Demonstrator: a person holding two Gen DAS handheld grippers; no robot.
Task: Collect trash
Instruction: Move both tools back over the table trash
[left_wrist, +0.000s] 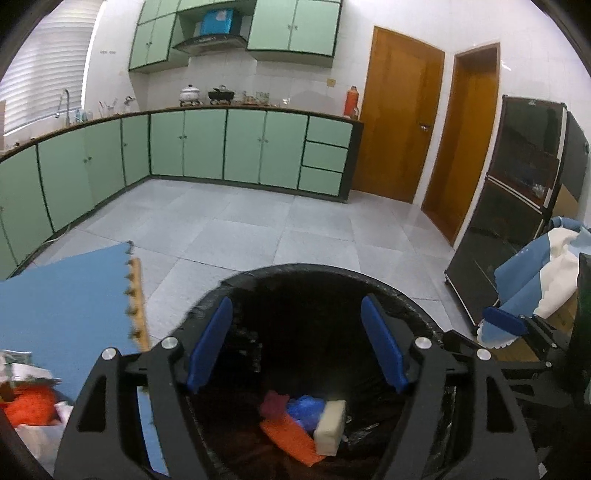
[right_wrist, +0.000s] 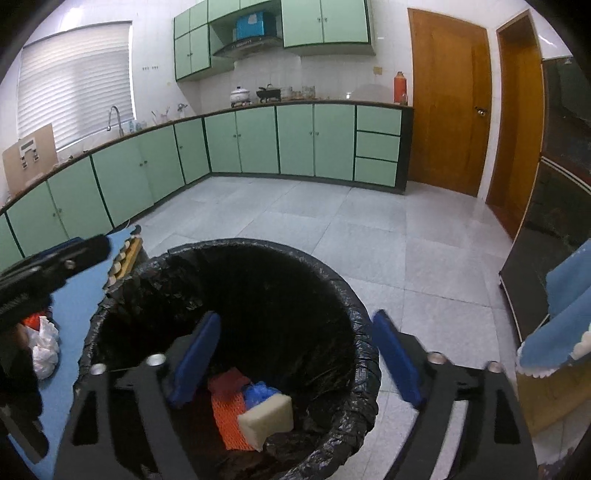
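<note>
A black bin with a black liner (left_wrist: 424, 314) (right_wrist: 354, 317) stands on the floor below both grippers. At its bottom lie a cream foam block (left_wrist: 330, 426) (right_wrist: 266, 419), an orange net (left_wrist: 291, 439) (right_wrist: 229, 417) and a blue bag (left_wrist: 304, 408) (right_wrist: 260, 393). My left gripper (left_wrist: 297, 347) is open and empty over the bin mouth. My right gripper (right_wrist: 295, 362) is open and empty above the bin's right rim. On the blue mat at the left lie an orange net (left_wrist: 26, 404) and a white plastic bag (right_wrist: 46, 349).
A blue foam mat (left_wrist: 70, 295) covers a low surface left of the bin. A dark cabinet (left_wrist: 517, 192) and a blue and white cloth (left_wrist: 535, 280) stand to the right. Green kitchen cabinets (left_wrist: 221, 147) line the far wall across a tiled floor.
</note>
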